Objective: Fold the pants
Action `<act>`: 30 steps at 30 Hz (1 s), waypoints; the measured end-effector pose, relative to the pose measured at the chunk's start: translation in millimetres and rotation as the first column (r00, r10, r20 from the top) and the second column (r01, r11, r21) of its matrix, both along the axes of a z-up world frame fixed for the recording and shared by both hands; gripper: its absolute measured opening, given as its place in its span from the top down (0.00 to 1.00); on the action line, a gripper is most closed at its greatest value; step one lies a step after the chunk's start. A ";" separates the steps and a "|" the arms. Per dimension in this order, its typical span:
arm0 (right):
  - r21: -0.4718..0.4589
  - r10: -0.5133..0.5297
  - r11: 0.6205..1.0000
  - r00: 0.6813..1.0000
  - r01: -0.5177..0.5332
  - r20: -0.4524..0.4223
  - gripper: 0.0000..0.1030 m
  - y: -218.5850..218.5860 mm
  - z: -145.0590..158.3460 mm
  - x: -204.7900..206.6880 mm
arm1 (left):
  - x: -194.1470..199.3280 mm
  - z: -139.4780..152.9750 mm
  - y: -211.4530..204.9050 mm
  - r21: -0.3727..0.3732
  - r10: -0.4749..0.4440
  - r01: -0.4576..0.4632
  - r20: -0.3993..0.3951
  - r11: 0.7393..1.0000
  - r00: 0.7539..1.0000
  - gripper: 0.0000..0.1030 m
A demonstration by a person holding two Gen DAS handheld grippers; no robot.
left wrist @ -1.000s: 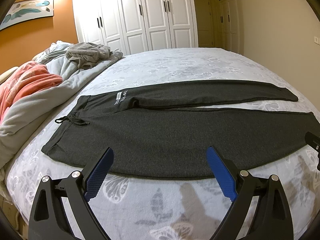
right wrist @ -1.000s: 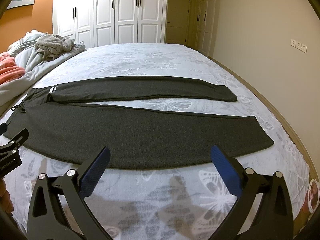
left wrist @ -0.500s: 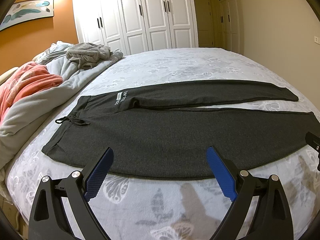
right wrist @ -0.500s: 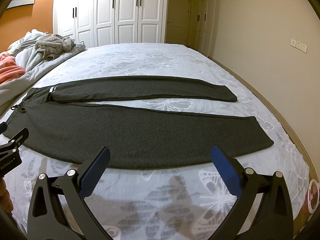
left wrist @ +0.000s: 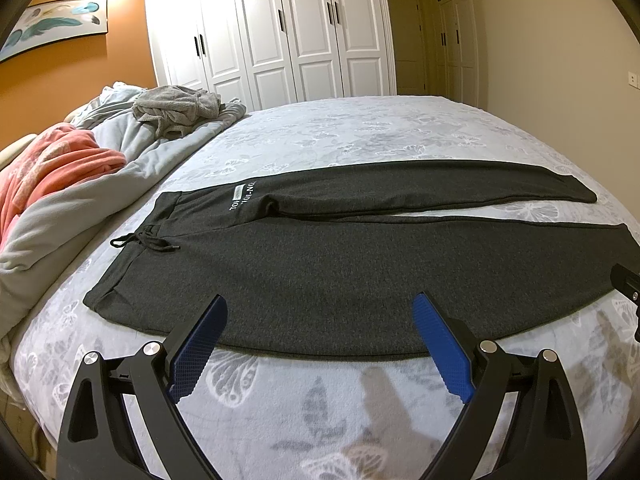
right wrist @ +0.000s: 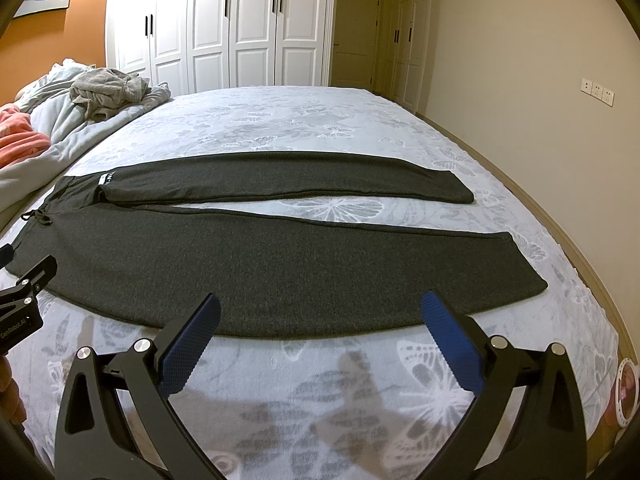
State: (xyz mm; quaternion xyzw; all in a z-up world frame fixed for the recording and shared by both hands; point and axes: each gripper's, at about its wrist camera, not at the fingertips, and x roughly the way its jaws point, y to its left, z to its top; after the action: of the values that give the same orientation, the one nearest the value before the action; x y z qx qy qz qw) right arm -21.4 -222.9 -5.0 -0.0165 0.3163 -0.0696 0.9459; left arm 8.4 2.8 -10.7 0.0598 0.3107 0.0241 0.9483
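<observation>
Pants (left wrist: 340, 272) lie flat on the bed (left wrist: 360, 136), waistband to the left, legs running right, spread in a narrow V with bedspread showing between them. No fold made yet.

Left gripper (left wrist: 320, 332) hovers short of the near edge around the hip/thigh; fingers (left wrist: 198, 346) wide apart, holding nothing. Right gripper (right wrist: 324, 330) hovers at the near leg's lower half, fingers likewise spread and empty. Both sit above the bedspread, not touching fabric.

Likely step: first lengthwise fold, near leg over far leg.

How I'd do it:
- Left takes the near waistband corner (left wrist: 94, 300), right takes the near cuff corner (right wrist: 532, 284). Mid-edge grabs will probably let the ends sag.
- Pinch the pants layers only, not the bedspread underneath.
- Lift both ends together, keep the leg taut, carry it across and line the edges up on the far leg (right wrist: 300, 178).
- Keep the drawstring (left wrist: 148, 242) tucked inside.

Risk: knit fabric may stretch or skew if one side leads.
</observation>
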 end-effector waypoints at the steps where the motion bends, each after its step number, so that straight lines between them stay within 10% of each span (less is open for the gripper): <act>1: 0.000 -0.001 1.000 1.000 0.001 0.000 0.04 0.0 0.0 -0.2 | 0.1 -0.1 0.1 0.000 0.000 0.000 0.000 1.000 1.000 0.11; 16: 0.004 -0.006 1.000 1.000 0.006 0.000 0.04 -1.2 0.2 0.2 | 0.3 -0.2 0.4 -0.003 -0.003 0.003 -0.003 1.000 1.000 0.11; 20: 0.037 -0.006 0.999 1.000 0.007 -0.026 0.04 -13.1 4.7 10.8 | 14.8 4.6 10.1 -0.105 -0.078 0.066 -0.108 0.992 0.991 0.10; 30: 0.130 -0.069 0.987 0.984 0.091 -0.162 0.04 -147.9 28.2 123.7 | 124.2 39.7 114.6 -0.177 -0.004 -0.028 -0.182 0.984 0.983 0.10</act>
State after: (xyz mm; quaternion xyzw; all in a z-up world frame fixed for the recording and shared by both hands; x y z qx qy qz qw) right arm 102.3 -370.8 23.2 0.0559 0.3944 -0.0840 0.9134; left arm 132.6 117.4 29.0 -0.0258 0.3971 -0.0038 0.9174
